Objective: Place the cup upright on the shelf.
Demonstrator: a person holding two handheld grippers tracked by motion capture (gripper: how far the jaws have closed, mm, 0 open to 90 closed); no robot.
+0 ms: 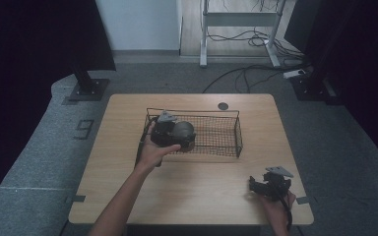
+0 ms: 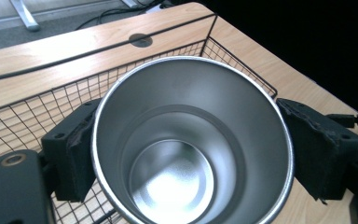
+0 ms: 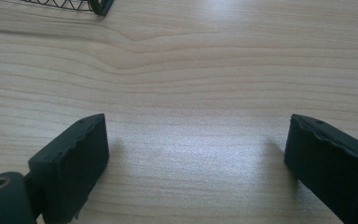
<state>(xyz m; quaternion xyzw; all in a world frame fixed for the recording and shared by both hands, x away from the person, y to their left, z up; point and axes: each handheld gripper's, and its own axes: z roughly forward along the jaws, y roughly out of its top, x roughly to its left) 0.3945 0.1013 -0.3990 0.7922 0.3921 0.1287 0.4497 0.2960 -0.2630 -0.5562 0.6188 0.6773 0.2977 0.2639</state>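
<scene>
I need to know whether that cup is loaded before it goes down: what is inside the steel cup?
Nothing: the steel cup held by the left claw shows bare walls and a shiny bottom. What lies under it in the wire basket is covered.

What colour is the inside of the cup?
Shiny silver metal all the way down; the cup shows best in the left gripper view.

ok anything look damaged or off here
The black pads on the left gripper are frayed and ragged at the edges where they clamp the steel cup over the wire basket. The right gripper pads look chipped too. Nothing spilled.
</scene>
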